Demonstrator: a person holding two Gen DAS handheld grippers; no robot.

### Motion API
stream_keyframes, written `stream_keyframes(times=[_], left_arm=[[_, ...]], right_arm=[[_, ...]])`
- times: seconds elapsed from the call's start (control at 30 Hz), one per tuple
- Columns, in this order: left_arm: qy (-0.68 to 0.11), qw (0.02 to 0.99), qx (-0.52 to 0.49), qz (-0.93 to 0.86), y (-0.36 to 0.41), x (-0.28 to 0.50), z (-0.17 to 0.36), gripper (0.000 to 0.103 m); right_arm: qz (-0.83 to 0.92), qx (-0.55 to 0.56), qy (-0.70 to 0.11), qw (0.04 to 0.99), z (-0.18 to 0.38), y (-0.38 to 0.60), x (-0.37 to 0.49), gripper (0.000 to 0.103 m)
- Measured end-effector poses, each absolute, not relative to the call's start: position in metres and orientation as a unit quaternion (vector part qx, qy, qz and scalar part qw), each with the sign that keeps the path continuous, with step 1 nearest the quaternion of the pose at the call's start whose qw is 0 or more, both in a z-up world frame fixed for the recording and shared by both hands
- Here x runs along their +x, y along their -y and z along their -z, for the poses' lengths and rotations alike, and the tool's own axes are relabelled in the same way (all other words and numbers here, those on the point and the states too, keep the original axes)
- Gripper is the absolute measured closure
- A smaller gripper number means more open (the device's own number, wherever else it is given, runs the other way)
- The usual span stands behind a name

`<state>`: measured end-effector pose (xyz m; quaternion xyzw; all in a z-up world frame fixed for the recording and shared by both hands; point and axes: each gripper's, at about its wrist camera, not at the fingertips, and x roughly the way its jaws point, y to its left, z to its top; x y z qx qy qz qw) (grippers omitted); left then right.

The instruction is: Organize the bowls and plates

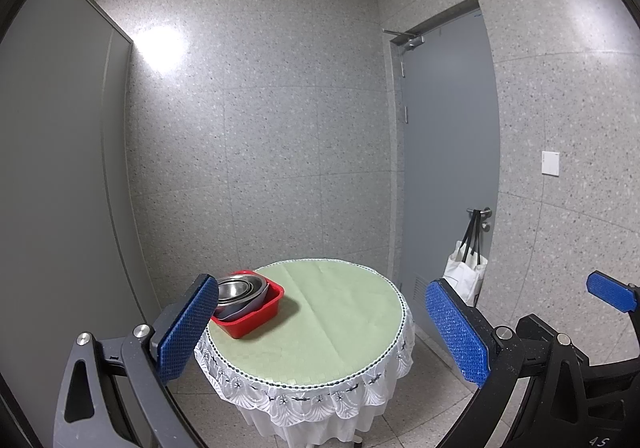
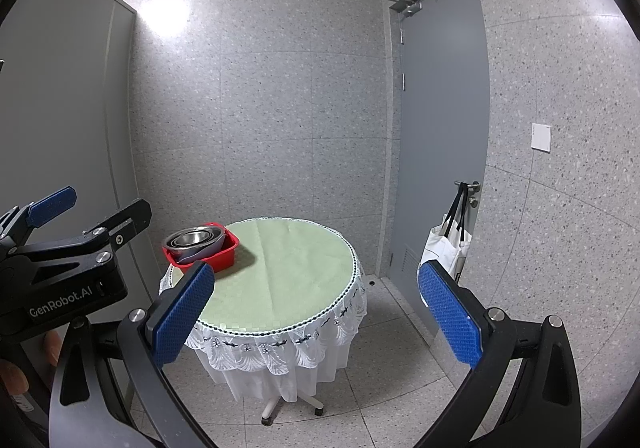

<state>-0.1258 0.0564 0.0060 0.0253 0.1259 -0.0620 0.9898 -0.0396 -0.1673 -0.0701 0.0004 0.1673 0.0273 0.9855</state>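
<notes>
A red plastic tub (image 1: 256,318) sits at the left edge of a round table (image 1: 332,336) with a pale green cloth. It holds nested steel bowls (image 1: 236,288) and a grey plate leaning behind them. The tub (image 2: 216,258) and bowls (image 2: 192,238) also show in the right wrist view. My left gripper (image 1: 324,332) is open and empty, held back from the table. My right gripper (image 2: 316,312) is open and empty, also short of the table. The left gripper's body shows at the left of the right wrist view (image 2: 72,260).
A grey door (image 1: 448,167) stands right of the table, with a white tote bag (image 1: 466,276) hanging from its handle. A grey partition (image 1: 60,187) stands on the left. Speckled walls close in behind. The table (image 2: 288,272) stands on a wheeled base (image 2: 292,406).
</notes>
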Motion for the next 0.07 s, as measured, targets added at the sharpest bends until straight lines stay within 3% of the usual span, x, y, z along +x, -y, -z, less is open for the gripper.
stream_keyframes(times=[0.07], left_arm=[[-0.126, 0.99, 0.025, 0.062, -0.0579, -0.1257, -0.0059, 0.001]], right_arm=[[-0.028, 0.001, -0.167, 0.985, 0.07, 0.168, -0.0396, 0.0]])
